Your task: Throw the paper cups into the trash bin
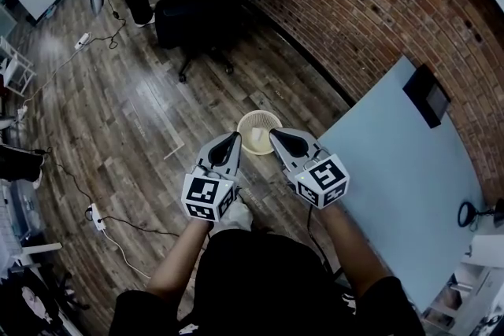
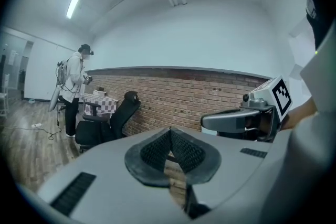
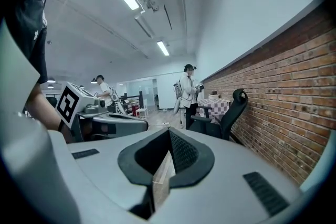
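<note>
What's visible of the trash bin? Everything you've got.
The trash bin is round, cream, with slotted walls, plastic by the look. It stands upright and open-topped on the wooden floor beside the corner of the pale table. Something white, probably a paper cup, lies inside. Seen from above, the left gripper and right gripper tips overlap its near rim.

Round cream mesh-walled trash bin (image 1: pixel 245 120): upright on the wood floor, centre of the head view, seen from above, mouth open. One white paper cup (image 1: pixel 257 139) inside it, low in the bin, toward the frame's lower edge. Cup's tilt can't be made out.
</note>
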A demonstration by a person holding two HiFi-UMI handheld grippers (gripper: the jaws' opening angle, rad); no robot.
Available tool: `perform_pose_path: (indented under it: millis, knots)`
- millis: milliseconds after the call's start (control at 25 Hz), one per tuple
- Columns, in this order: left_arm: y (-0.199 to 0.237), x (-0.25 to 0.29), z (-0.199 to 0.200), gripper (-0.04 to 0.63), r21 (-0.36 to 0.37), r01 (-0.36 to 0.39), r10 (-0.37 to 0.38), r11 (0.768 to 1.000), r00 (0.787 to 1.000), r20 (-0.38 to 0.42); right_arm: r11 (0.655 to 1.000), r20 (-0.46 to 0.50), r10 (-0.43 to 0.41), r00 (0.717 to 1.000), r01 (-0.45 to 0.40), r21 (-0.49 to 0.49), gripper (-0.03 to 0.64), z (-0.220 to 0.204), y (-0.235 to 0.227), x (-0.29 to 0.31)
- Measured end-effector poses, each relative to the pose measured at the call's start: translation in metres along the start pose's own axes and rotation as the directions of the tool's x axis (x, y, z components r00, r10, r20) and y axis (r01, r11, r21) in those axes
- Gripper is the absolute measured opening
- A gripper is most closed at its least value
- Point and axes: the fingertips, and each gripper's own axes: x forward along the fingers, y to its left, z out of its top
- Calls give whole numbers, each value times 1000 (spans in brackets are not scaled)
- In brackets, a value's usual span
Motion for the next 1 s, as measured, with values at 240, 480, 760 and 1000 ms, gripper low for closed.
perform_pose_path:
  millis: [240,480,760,1000]
  knots:
    - [-15,-14,2,5,25,-20,20,999,1000,10,1000,23,-2,1000,2,-5,5,-1,7,-24]
    - [-32,-32,3,5,33,-40,39,999,999,21,1000,41,6,999,-5,-14,5,1,22,-44]
    - [-54,-54,-6,5,35,-45,44,998,999,25,1000,53,8,999,-7,-25,5,-2,40,-68]
    - [-77,-67,-7,5,43,-32,31,999,999,35,998,55,11,998,-8,-66,4,0,55,-91]
